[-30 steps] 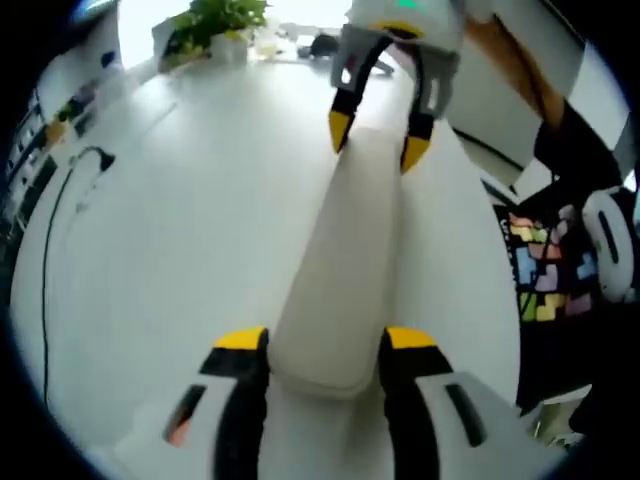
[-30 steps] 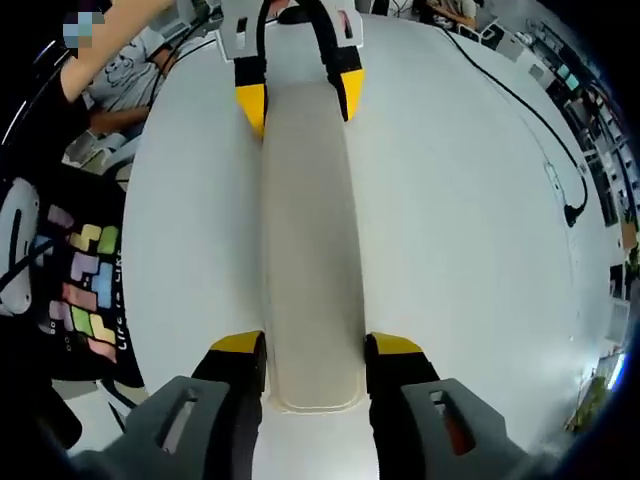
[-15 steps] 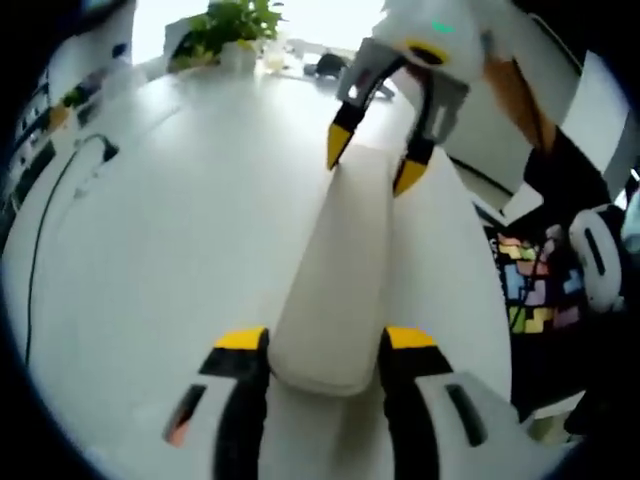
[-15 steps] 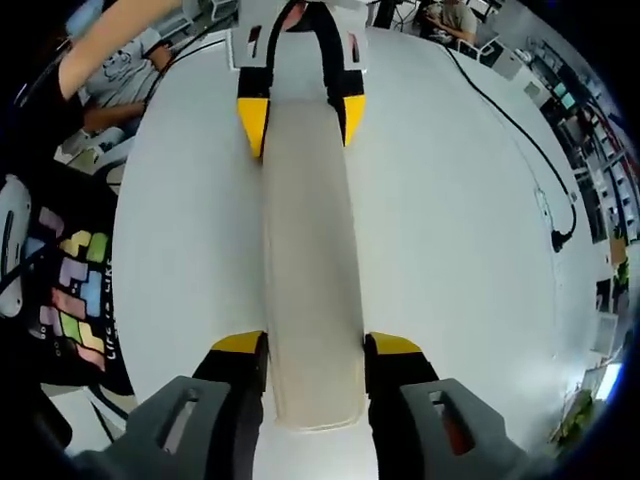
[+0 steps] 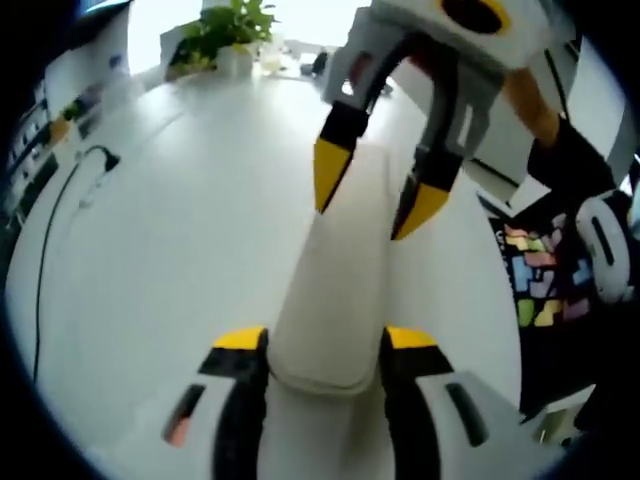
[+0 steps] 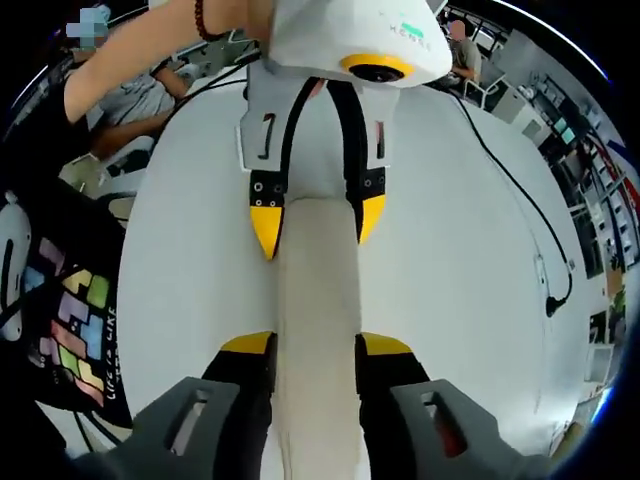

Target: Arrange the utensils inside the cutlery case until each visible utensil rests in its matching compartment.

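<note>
both grippers clamp the closed cutlery case [image 5: 340, 290] end to end above the white table [image 5: 160, 230], left gripper [image 5: 322, 345] and right gripper [image 6: 309, 348] squeezing opposite ends; looks rigid, light, smooth-sided, so grip near the ends seems safest

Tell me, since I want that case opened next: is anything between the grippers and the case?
Nothing visible. The left gripper and the right gripper each straddle an end of the closed cream case above the white table.
</note>
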Demonstrator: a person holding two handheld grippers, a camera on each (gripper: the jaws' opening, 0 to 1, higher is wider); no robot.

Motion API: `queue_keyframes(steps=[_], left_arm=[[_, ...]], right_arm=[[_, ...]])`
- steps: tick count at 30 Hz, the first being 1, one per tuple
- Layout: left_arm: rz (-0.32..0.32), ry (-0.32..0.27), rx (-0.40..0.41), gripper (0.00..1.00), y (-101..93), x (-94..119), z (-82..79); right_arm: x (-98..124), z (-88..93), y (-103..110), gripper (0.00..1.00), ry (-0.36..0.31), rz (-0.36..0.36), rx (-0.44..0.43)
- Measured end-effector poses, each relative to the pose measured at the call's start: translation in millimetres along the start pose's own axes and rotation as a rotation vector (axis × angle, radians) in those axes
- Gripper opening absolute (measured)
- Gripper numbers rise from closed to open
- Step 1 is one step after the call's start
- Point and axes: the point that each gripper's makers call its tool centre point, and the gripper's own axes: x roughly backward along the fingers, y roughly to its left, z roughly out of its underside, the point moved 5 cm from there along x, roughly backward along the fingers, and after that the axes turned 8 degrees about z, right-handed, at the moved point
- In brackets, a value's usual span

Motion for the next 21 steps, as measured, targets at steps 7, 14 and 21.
queue_keyframes(steps=[7, 14, 21], left_arm=[[-0.008, -0.030, 0.008, 0.51, -0.4, 11, -0.3], [-0.001, -0.082, -0.052, 0.60, -2.0, 13, 14.1], [-0.012, -0.149, -0.056, 0.60, 3.4, 10, 19.0]], right_arm=[[-6, -22.9, -1, 0.32, -0.096, -0.002, 0.028], [-12, -32.9, 3, 0.32, -0.138, -0.008, 0.015], [-17, -35.4, 5, 0.35, -0.141, -0.006, -0.013]])
